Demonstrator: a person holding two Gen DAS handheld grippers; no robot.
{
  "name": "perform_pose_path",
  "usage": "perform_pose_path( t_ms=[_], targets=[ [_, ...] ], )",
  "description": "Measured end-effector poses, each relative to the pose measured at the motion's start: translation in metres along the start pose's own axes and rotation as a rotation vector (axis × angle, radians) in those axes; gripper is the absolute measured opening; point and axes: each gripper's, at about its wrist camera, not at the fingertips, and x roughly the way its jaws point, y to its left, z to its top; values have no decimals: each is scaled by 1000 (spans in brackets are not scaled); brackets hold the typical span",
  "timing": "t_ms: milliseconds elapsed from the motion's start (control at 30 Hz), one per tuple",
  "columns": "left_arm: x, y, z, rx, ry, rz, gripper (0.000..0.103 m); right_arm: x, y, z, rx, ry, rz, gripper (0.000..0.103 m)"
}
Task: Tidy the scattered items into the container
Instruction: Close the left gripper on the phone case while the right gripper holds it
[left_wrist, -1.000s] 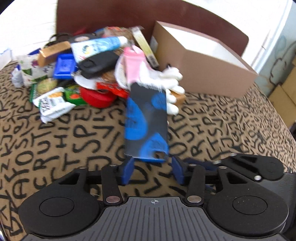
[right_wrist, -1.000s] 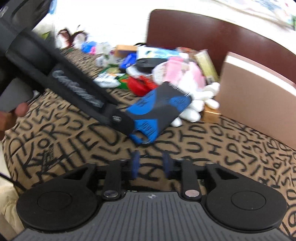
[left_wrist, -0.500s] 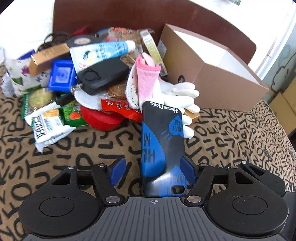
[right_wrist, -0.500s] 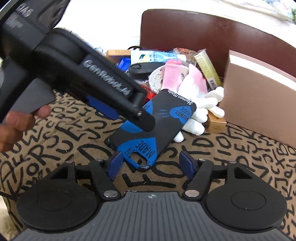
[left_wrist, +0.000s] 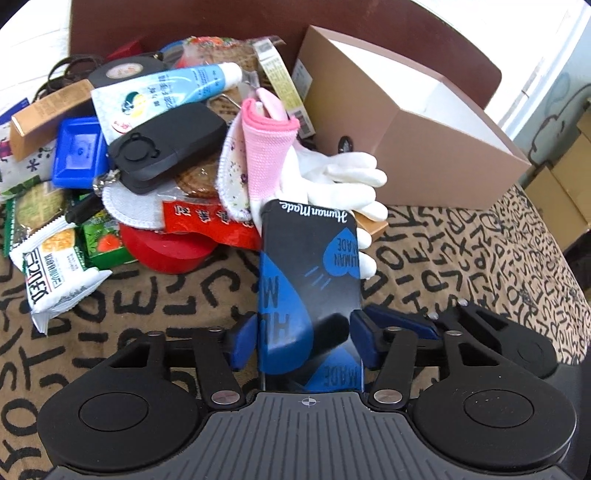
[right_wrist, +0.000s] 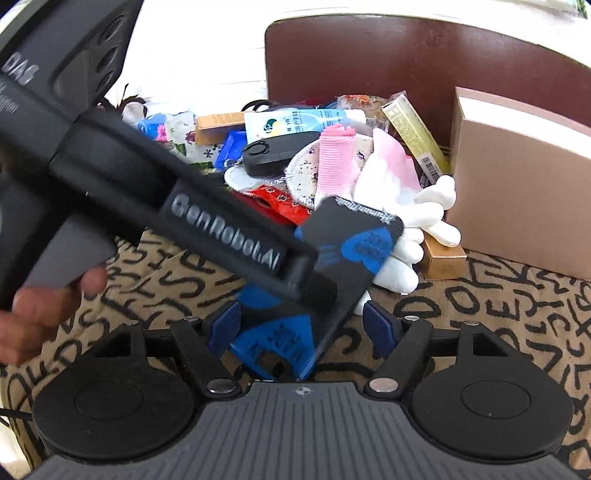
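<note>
A black and blue phone case (left_wrist: 310, 280) lies on the patterned cloth, its far end against white gloves (left_wrist: 340, 181). My left gripper (left_wrist: 301, 338) has its jaws close on both sides of the case's near end. My right gripper (right_wrist: 301, 326) is open, its jaws wide around the case's (right_wrist: 347, 251) near end. The brown cardboard box (left_wrist: 417, 147) stands open at the back right; it also shows in the right wrist view (right_wrist: 517, 192).
A pile of items lies behind the case: a pink sock (left_wrist: 267, 147), a black key fob (left_wrist: 166, 147), a blue-white tube (left_wrist: 166, 96), a red lid (left_wrist: 166, 251), snack packets (left_wrist: 55, 269), a blue tray (left_wrist: 79, 151). A dark chair back (right_wrist: 406, 55) stands behind.
My left gripper moved forward and closed in around the phone case's near end. My right gripper opened and came forward around the same case.
</note>
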Motion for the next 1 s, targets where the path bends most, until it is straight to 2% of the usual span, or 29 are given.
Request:
perform_pose_path(
  t_ms=[133,333,367,500,600,700,1000],
  targets=[
    [4,-2,1,8,6,10,68,3,0,2,15,0,-6,79],
    [11,4,3,-26,20,-18,69,5,-8,1,56,10,24,78],
    [10,3,1,-16,18,-11,63,3,-8,0,57,9,25,76],
    [2,-3,-4,3,3,9,59,-8,-10,2,59,-2,23,65],
    [-5,-8,-4,1,-9,8,55,-17,-11,3,37,-20,7,61],
    [-12,-16,-3,13,-22,8,60,-26,-12,5,25,-42,-12,59],
    [-34,-47,15,65,-101,-5,59,-56,-18,20,-30,-154,-92,59]
  ],
)
